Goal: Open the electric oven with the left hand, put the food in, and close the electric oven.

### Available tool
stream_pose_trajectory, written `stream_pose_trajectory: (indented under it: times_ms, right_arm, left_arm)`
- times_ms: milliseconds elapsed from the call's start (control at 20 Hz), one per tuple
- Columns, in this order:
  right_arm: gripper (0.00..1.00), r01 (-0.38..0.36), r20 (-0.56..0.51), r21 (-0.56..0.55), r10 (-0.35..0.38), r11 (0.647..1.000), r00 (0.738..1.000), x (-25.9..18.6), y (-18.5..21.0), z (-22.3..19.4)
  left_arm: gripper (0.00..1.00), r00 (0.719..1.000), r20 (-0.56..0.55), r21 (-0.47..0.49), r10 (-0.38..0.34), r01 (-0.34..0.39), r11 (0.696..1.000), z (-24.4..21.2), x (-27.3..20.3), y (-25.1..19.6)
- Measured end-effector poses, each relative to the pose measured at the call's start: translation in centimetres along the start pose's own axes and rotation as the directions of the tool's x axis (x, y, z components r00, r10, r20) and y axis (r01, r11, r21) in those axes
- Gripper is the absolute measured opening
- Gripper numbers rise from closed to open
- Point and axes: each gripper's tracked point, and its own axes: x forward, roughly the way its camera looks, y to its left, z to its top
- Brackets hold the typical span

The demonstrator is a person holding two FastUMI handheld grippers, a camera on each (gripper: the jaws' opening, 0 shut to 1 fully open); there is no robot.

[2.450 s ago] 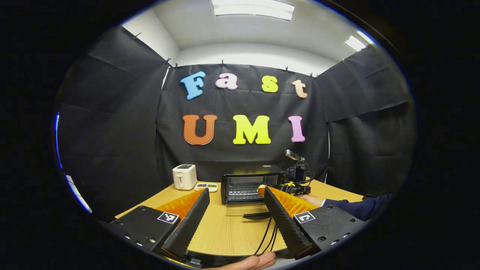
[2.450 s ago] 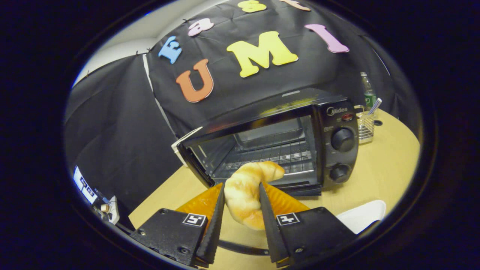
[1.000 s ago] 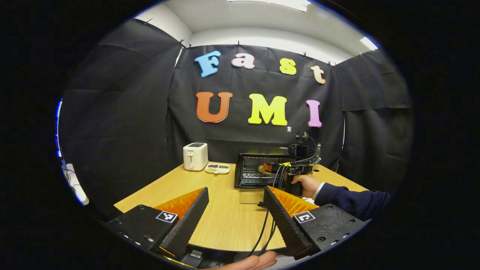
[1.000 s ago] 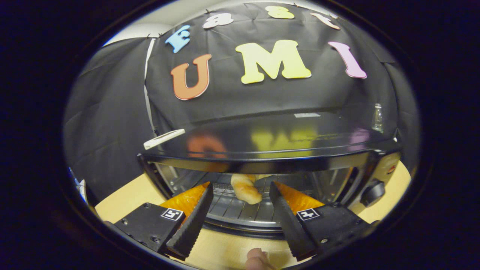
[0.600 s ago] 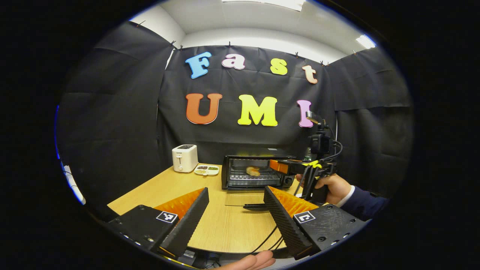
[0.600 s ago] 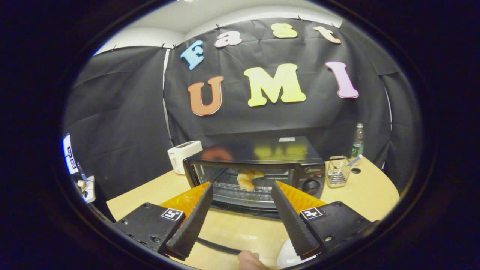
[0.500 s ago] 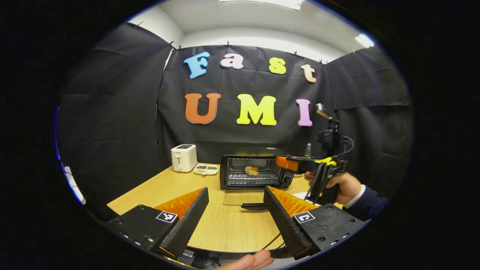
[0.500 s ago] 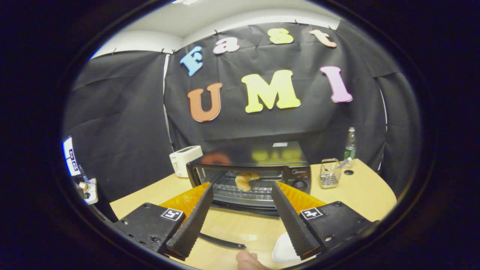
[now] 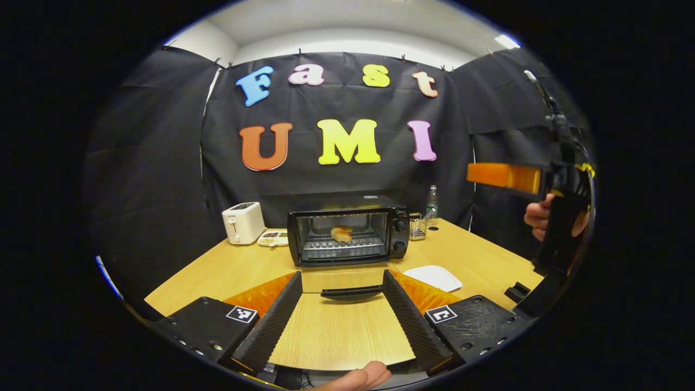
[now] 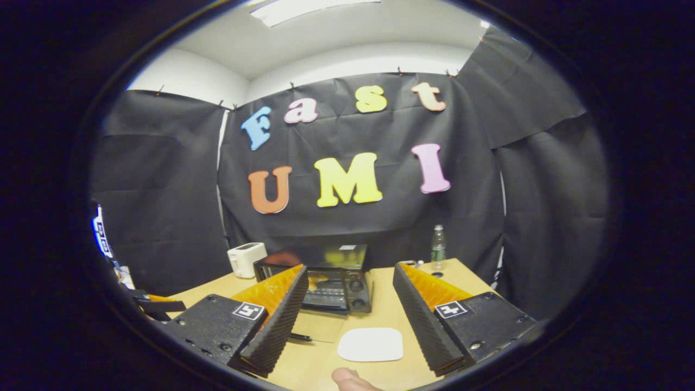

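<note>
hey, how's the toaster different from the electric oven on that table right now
The toaster is white, while the electric oven is black. The toaster is the smaller and a closed box from the front; the oven is wider, and its door is folded down flat. Inside the oven a croissant lies on the rack; whether the toaster holds anything cannot be told. Both stand on the wooden table by the back wall.

We see left claw (image 9: 341, 304): black housings, small screws, square black-white marker tags, ribbed wedge fingers (image 9: 274, 320). Right claw (image 10: 350, 307): same black housings, screws, marker tags. In left gripper view, right claw's black handle carries black cable, yellow tie.
</note>
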Motion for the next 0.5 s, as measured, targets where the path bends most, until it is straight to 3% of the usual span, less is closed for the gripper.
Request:
stream_pose_trajectory:
  times_ms: [150, 250, 300, 500]
  right_arm:
    - [0.94, 0.022, 0.042, 0.011, -0.023, 1.000, 0.999, -3.3, -1.6, 2.8]
    - [0.94, 0.031, 0.082, -0.020, -0.030, 0.999, 0.996, -5.1, -2.4, 4.3]
    - [0.94, 0.042, 0.102, -0.036, -0.038, 0.998, 0.994, -6.0, -2.8, 4.9]
    - [0.94, 0.059, 0.122, -0.048, -0.053, 0.997, 0.991, -8.8, -3.1, 5.6]
  left_arm:
    - [1.00, 0.997, -0.079, 0.013, -0.009, 0.010, 1.000, -2.1, 2.9, -1.1]
    - [0.96, 0.991, -0.132, 0.009, -0.011, 0.012, 1.000, -3.6, 4.7, -1.6]
    - [1.00, 0.987, -0.160, -0.002, -0.017, 0.017, 1.000, -4.7, 5.2, -2.0]
    - [0.96, 0.968, -0.251, -0.015, -0.018, 0.015, 1.000, -7.4, 8.5, -2.3]
